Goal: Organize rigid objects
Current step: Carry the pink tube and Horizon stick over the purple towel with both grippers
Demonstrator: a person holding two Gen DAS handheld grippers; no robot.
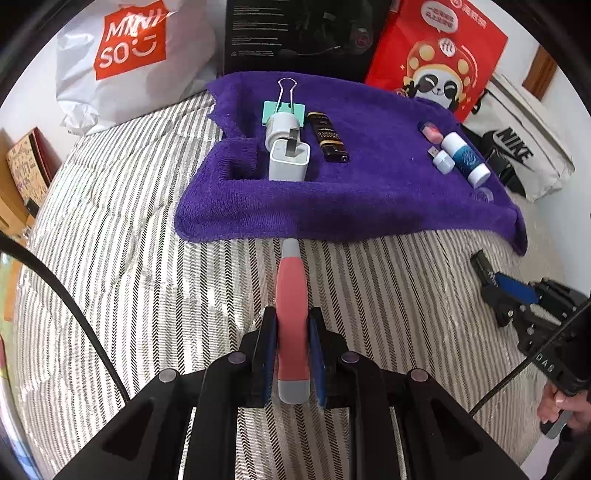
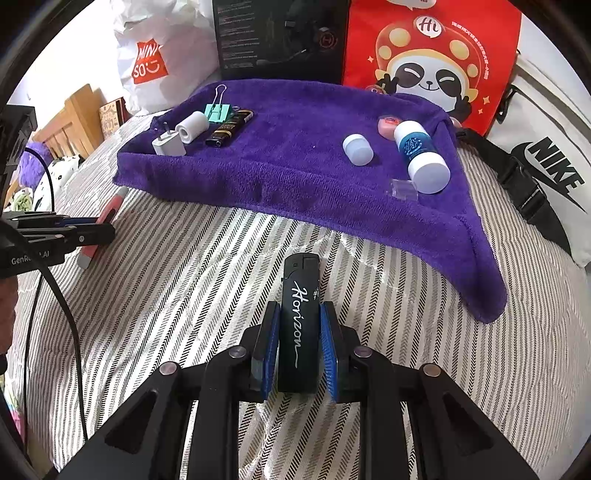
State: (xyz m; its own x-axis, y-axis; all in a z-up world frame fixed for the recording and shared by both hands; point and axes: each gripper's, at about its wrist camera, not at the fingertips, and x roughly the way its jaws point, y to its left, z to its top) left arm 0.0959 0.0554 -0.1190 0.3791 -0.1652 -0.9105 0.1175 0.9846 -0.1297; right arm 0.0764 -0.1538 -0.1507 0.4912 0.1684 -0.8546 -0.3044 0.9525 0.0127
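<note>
My left gripper (image 1: 291, 325) is shut on a pink and grey utility knife (image 1: 291, 295), held above the striped bedcover in front of the purple towel (image 1: 351, 206). My right gripper (image 2: 298, 317) is shut on a black Horizon lighter (image 2: 300, 321), in front of the towel (image 2: 295, 177). On the towel's left lie a white charger (image 1: 288, 160), a white cylinder (image 1: 281, 127), a teal binder clip (image 1: 282, 107) and a black and gold lighter (image 1: 328, 136). On its right lie a white and blue tube (image 1: 465, 158), a small white cap (image 1: 443, 160) and a pink item (image 1: 430, 131).
Behind the towel stand a white Miniso bag (image 1: 129, 59), a black box (image 1: 303, 33) and a red panda bag (image 1: 439, 55). A white Nike bag (image 1: 517, 147) lies at the right. A cable (image 1: 74, 314) crosses the left. Wooden furniture (image 2: 70, 122) is at the far left.
</note>
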